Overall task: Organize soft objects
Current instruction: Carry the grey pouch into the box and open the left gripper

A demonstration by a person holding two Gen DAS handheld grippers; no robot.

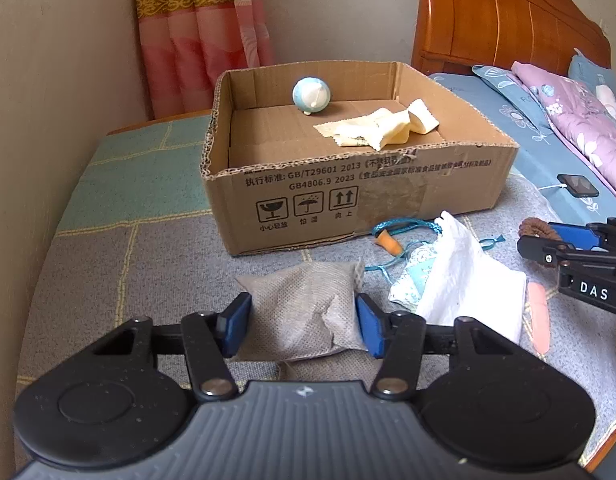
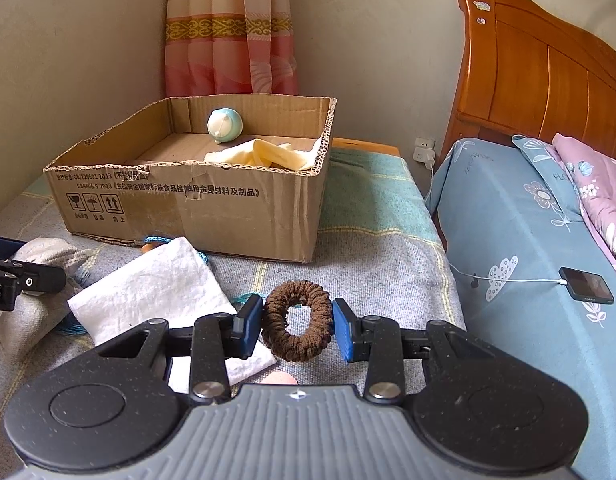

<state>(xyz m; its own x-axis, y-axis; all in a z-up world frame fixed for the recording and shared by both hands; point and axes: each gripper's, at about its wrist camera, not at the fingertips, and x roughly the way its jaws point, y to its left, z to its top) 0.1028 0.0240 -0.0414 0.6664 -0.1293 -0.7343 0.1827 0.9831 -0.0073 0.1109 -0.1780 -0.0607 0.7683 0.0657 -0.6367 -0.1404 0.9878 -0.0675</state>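
My left gripper [image 1: 301, 320] is shut on a grey fabric pouch [image 1: 303, 300] lying on the blanket in front of the cardboard box [image 1: 348, 196]. My right gripper [image 2: 296, 326] is shut on a brown hair scrunchie [image 2: 297, 320]; its pads touch both sides. The box [image 2: 211, 208] holds a blue-white soft ball [image 1: 311, 95] and a pale yellow cloth [image 1: 380, 128]. A white cloth bag [image 1: 464, 280] lies between the grippers, also in the right wrist view [image 2: 155, 284]. The right gripper shows in the left wrist view [image 1: 540, 244].
A teal cord [image 1: 404, 226], an orange earplug [image 1: 388, 242], a patterned blue sachet [image 1: 418, 268] and a pink strip [image 1: 540, 316] lie near the box. A bed [image 2: 528, 240] with a charging phone [image 2: 586, 284] stands right. Wall and curtain [image 2: 227, 28] stand behind.
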